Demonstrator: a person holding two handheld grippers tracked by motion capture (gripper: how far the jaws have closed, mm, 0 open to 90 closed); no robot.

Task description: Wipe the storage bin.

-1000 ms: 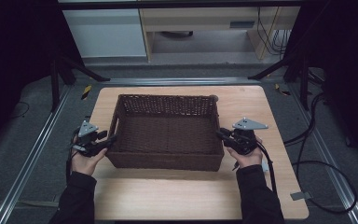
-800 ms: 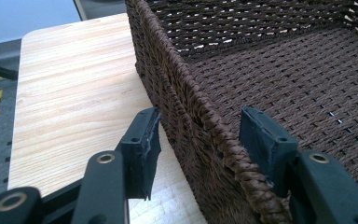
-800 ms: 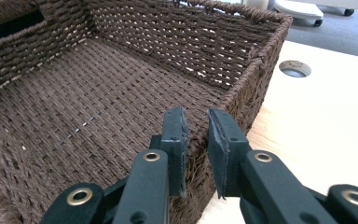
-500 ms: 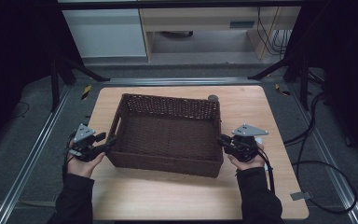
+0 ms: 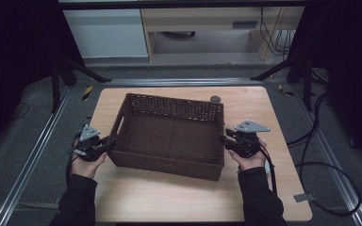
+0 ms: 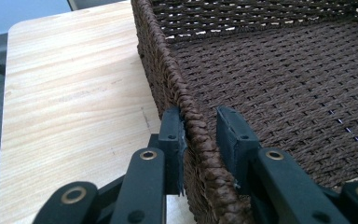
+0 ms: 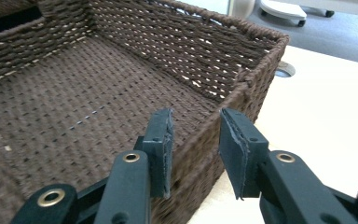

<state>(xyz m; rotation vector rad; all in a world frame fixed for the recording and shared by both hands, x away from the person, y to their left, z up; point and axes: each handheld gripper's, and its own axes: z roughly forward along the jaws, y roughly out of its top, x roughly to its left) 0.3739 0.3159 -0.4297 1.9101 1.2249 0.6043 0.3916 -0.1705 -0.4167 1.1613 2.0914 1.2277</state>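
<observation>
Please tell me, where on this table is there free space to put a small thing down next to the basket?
The widest bare strip of the table lies along the near edge, in front of the basket. A second strip lies right of the basket, beyond the right gripper. The far edge is narrower, with a small round cap. The left side is tight around the left gripper.

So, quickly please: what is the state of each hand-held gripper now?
Left hand-held gripper: jaws have just been closing around the basket rim; full clamping cannot be told.
Right hand-held gripper: open, jaws have just been opening, basket wall between them.
</observation>
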